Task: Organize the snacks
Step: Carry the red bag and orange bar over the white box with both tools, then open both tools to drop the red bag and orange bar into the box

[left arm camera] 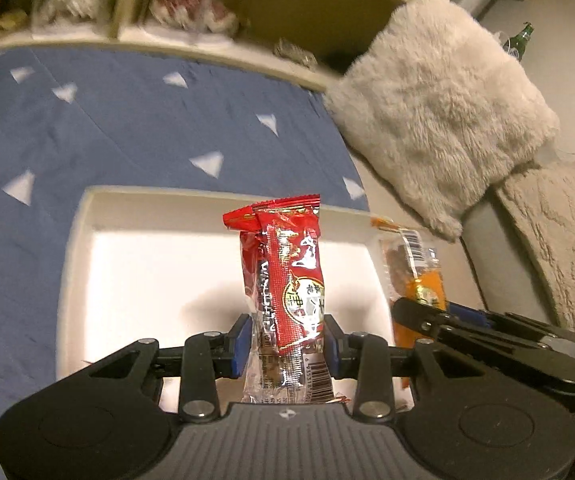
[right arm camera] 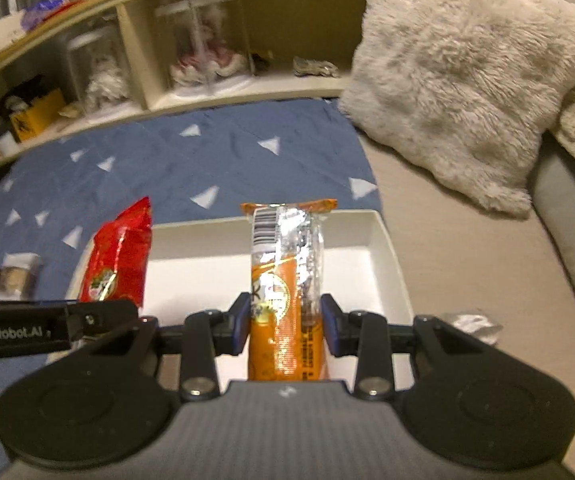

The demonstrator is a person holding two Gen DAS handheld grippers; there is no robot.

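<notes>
**Both tongs loaded over the white tray**

I have the tray [right arm camera: 391, 256] lying on the blue cloth [left arm camera: 127, 128], its low rim all round and most of its floor bare. To its right the cloth ends and beige cushion begins; a fluffy pillow [right arm camera: 459, 80] leans there, well back from the tray. Behind the cloth runs a shelf [right arm camera: 247, 88] with jars, also well apart. A crumpled silver wrapper [right arm camera: 473, 326] lies just beside the tray's right rim, and a small jar [right arm camera: 17, 276] sits on the cloth off its left side.

My left gripper [left arm camera: 287, 344] is clamped on the red packet [left arm camera: 287, 264]: the blue pads press its lower part from both sides. The packet stands roughly upright above the tray floor, long axis running away from me along the fingers, crimped end farthest out, barcode end nearest the gripper body.

My right gripper [right arm camera: 285, 326] is clamped on the orange packet [right arm camera: 287, 280] the same way, pads on either side of its lower half. It too points straight out along the fingers, barcode and crimp at the far end, over the right part of the tray.

The two packets hang side by side, near but apart, red to the left of orange.
</notes>
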